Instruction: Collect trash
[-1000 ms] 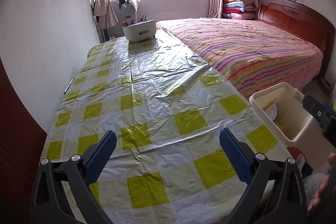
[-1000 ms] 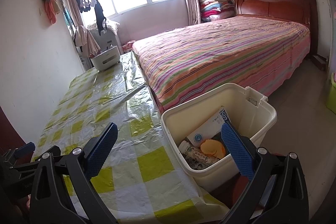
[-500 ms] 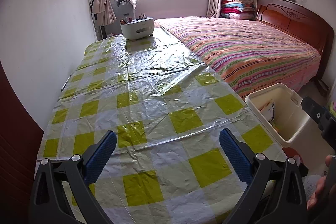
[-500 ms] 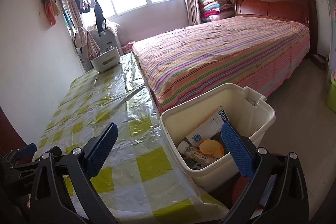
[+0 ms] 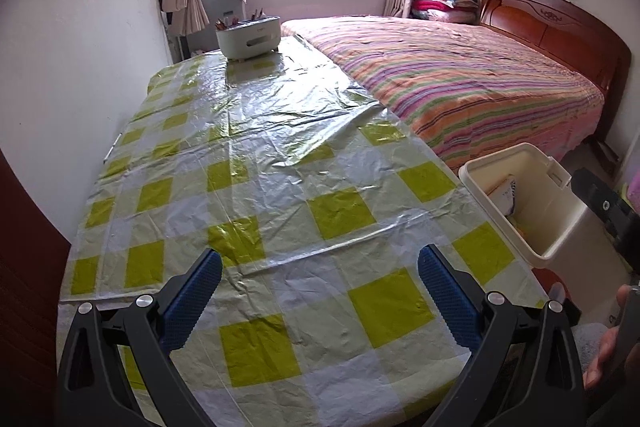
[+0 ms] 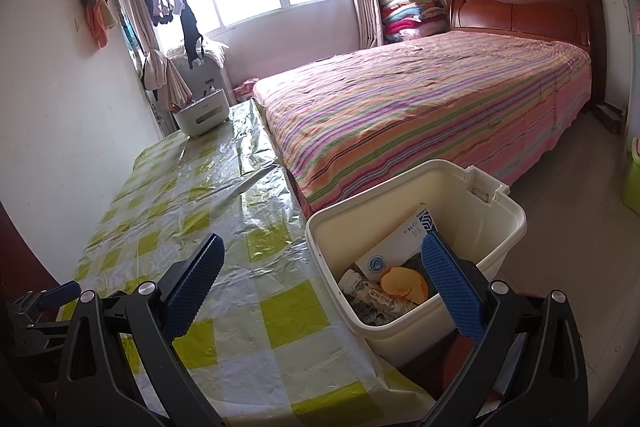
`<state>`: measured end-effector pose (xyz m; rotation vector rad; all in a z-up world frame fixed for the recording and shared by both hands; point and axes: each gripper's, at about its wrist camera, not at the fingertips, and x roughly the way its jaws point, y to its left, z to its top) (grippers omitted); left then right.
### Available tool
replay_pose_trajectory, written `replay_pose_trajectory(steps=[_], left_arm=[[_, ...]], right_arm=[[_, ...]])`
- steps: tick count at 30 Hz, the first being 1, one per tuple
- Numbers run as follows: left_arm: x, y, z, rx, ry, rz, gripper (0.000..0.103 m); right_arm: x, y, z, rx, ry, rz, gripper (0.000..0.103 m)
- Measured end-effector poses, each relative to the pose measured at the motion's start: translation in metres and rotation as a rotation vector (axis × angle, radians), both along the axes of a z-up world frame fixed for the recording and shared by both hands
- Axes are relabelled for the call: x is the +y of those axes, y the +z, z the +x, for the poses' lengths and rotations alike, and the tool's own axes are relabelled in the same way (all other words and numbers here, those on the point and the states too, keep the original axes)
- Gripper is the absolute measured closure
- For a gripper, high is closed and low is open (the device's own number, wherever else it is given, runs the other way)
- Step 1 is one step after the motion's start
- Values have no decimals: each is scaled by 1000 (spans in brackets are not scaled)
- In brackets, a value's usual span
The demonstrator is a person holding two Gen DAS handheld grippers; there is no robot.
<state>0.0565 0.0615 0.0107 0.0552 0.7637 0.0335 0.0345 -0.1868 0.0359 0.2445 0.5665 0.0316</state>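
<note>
A cream plastic bin (image 6: 492, 211) stands beside the table's right edge, between table and bed. Inside lie a white booklet (image 6: 400, 243), an orange round piece (image 6: 404, 285) and a printed wrapper (image 6: 372, 297). The left wrist view shows the same bin (image 5: 560, 223) at the right. My left gripper (image 5: 320, 291) is open above the near end of the table with nothing between its blue pads. My right gripper (image 6: 322, 279) is open too, straddling the table edge and the bin's near wall, holding nothing. No loose trash shows on the tablecloth.
The table (image 5: 280, 163) wears a shiny yellow-and-white checked plastic cloth. A white caddy (image 5: 248, 37) with pencils stands at its far end. A striped bed (image 6: 420, 107) runs along the right. A wall (image 5: 72, 67) borders the left. A hand (image 5: 604, 351) shows at the right edge.
Both grippers stayed open. The left camera pulled back and rose a little, showing more of the table's near end. The right view barely shifted.
</note>
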Motion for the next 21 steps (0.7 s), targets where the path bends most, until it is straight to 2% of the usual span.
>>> replay_pose_trajectory(steps=[9,15,21], left_arm=[[0,1,2,8,-13,-32,7],[-1,1,2,13,-19,-24,7],[4,0,4,32,-24,-69,7]], right_arm=[[-1,1,4,4,-3,0,5],[-1,1,4,4,3,-4,5],[0,2,5,2,3,-5,5]])
